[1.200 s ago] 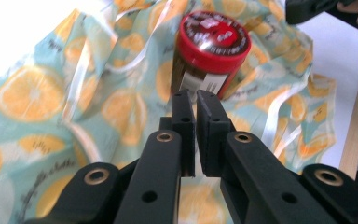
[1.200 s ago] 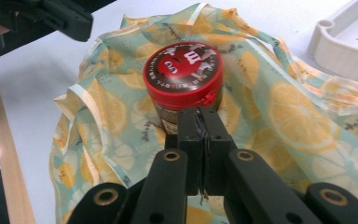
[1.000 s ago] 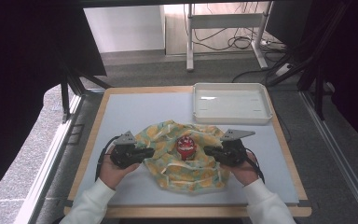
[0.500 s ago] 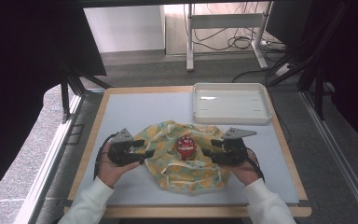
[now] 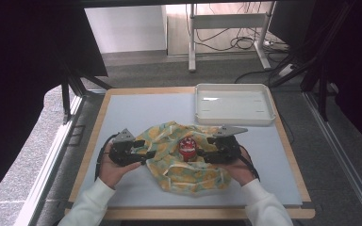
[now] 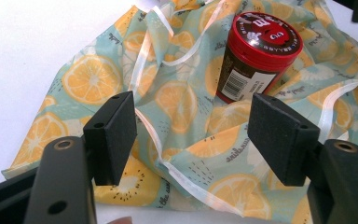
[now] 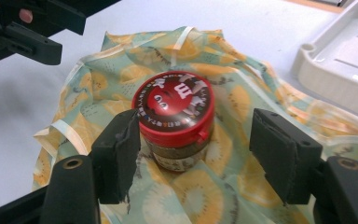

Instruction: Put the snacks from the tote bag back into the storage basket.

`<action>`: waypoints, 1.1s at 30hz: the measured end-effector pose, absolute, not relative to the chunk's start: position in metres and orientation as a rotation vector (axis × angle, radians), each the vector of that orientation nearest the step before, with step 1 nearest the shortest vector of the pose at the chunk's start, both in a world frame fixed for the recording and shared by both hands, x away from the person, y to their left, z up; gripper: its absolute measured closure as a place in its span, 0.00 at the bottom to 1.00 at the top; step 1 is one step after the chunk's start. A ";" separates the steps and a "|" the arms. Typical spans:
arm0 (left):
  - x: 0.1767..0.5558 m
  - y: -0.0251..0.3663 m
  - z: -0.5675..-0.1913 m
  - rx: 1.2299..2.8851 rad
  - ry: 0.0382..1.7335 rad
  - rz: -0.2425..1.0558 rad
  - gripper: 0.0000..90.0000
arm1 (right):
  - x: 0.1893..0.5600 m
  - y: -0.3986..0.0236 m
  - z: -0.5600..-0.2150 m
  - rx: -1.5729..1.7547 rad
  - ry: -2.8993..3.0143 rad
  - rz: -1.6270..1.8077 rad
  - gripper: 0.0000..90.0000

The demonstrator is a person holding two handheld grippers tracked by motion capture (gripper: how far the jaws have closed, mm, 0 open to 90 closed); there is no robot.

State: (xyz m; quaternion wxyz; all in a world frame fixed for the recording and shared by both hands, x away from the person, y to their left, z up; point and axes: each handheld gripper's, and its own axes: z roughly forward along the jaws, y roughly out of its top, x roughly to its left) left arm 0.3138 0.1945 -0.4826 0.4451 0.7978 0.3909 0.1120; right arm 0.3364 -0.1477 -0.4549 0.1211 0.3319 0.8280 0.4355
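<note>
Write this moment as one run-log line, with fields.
left claw: open, just opening, over cloth | right claw: open, just opening, around jar, no grip | jar: upright on cloth | tray: empty

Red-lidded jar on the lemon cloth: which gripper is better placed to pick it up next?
Right, probably. The right gripper has its open jaws on either side of the red-lidded jar, apparently without gripping. The left gripper, also open, sits back over the lemon-print cloth, with the jar beyond its jaws.
</note>
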 end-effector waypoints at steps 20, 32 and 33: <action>0.314 0.192 -0.483 1.984 0.968 0.259 0.37 | 0.344 -0.106 -0.466 0.966 2.476 1.126 0.23; 0.313 0.192 -0.483 1.980 0.951 0.283 0.39 | 0.357 -0.087 -0.482 1.015 2.516 1.009 0.18; 0.313 0.191 -0.483 1.981 0.951 0.284 0.39 | 0.358 -0.085 -0.485 1.022 2.520 0.995 0.18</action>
